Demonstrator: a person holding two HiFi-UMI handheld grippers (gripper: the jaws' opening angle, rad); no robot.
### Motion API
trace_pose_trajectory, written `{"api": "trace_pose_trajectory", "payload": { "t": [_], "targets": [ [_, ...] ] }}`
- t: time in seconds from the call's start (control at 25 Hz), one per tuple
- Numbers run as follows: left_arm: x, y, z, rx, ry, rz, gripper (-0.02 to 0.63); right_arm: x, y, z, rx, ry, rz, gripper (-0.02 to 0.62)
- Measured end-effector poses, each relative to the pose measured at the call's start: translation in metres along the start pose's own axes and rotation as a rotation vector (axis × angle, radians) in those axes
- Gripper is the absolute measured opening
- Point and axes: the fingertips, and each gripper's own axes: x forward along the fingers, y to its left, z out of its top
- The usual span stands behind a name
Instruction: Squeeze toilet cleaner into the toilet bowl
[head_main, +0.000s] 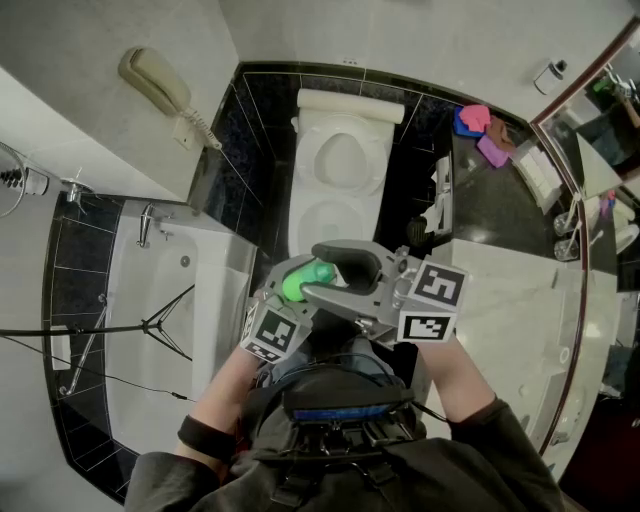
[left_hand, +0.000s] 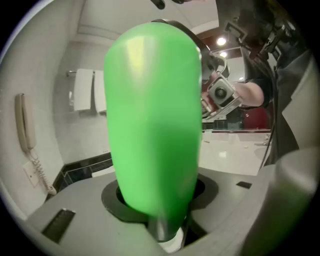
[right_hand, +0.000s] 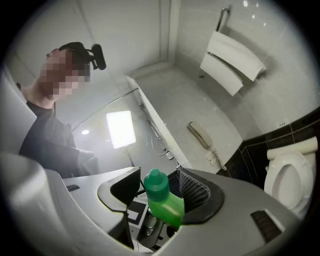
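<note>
A green toilet cleaner bottle hangs between both grippers, just in front of the white toilet. My left gripper is shut on the bottle's body, which fills the middle of the left gripper view and rises out of the dark pads. My right gripper comes in from the right and stands open around the bottle's capped neck. Its left pad is clear of the cap, and its ribbed right pad sits close beside the bottle. The toilet also shows at the right edge of the right gripper view.
A bathtub lies to the left, with a wall phone above it. A pale counter runs along the right. Pink and purple items sit on the black ledge beside the toilet tank. Folded towels hang on the wall.
</note>
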Motion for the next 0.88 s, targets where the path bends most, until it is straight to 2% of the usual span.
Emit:
{"api": "trace_pose_trajectory", "payload": {
  "t": [0.12,0.2,0.4,0.6,0.68,0.8,0.88],
  "targets": [
    [0.006,0.019,-0.019,-0.014,0.046,0.155,0.193,-0.001,-0.011,-0.004,0.111,0.025,-0.063,0.264],
    [0.007,0.032,-0.025,-0.014,0.068,0.231,0.193,-0.001,-0.017,-0.009,0.164,0.055,-0.104,0.264],
    [0.009,0.048,-0.036,0.060,0.126,0.330,0.193,-0.003,-0.027,-0.016,0.262,0.071,-0.143,0.257],
    [0.010,0.050,-0.040,0.100,0.150,0.352,0.193,-0.003,-0.031,-0.021,0.280,0.087,-0.146,0.196],
    [0.009,0.050,-0.040,0.107,0.153,0.349,0.193,-0.004,-0.034,-0.022,0.276,0.092,-0.155,0.141],
    [0.010,0.047,-0.041,0.102,0.153,0.309,0.193,-0.004,-0.034,-0.023,0.250,0.099,-0.146,0.143],
    [0.011,0.040,-0.041,0.085,0.150,0.242,0.193,-0.003,-0.033,-0.022,0.219,0.104,-0.129,0.143]
  ]
}}
